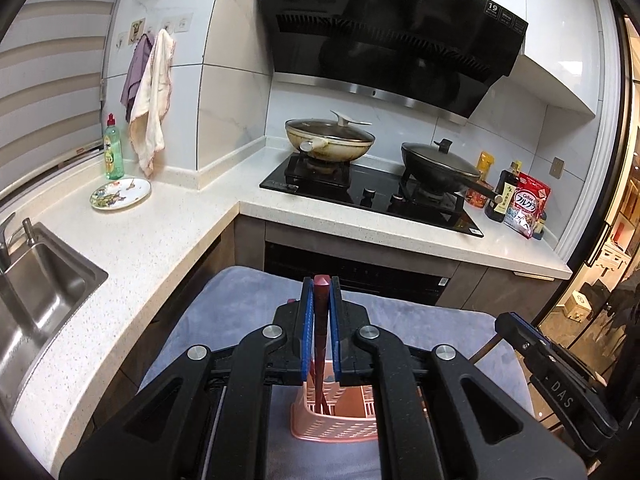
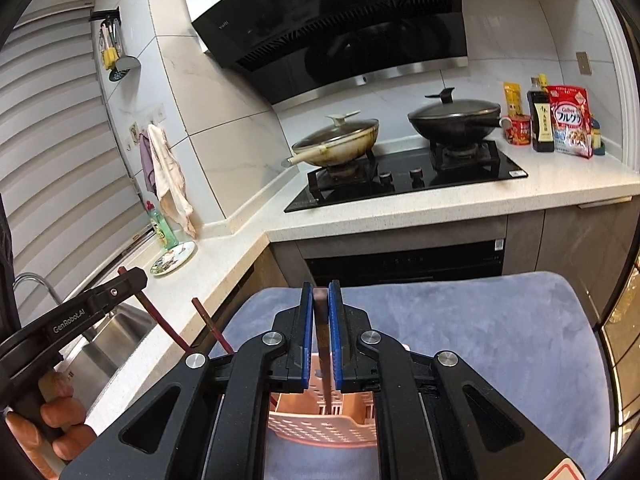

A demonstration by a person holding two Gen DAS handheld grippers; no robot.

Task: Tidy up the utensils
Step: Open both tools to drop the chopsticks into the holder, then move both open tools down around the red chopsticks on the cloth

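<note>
My left gripper (image 1: 321, 292) is shut on a dark red chopstick (image 1: 320, 344) that stands upright, its lower end inside the pink slotted utensil basket (image 1: 336, 424). My right gripper (image 2: 321, 300) is shut on a dark brown chopstick (image 2: 323, 356) whose lower end reaches into the same pink basket (image 2: 320, 428). In the right wrist view the left gripper (image 2: 120, 284) shows at the left with its red chopstick (image 2: 160, 320), and another red chopstick (image 2: 212, 330) leans beside it. The basket stands on a blue-grey cloth (image 2: 480, 340).
A steel sink (image 1: 36, 292) lies to the left. A patterned plate (image 1: 120, 194) and a green soap bottle (image 1: 113, 152) sit on the white counter (image 1: 160, 248). Two lidded pans (image 1: 330, 140) are on the black hob (image 1: 372, 196). Bottles and a cereal bag (image 1: 526, 208) stand at the far right.
</note>
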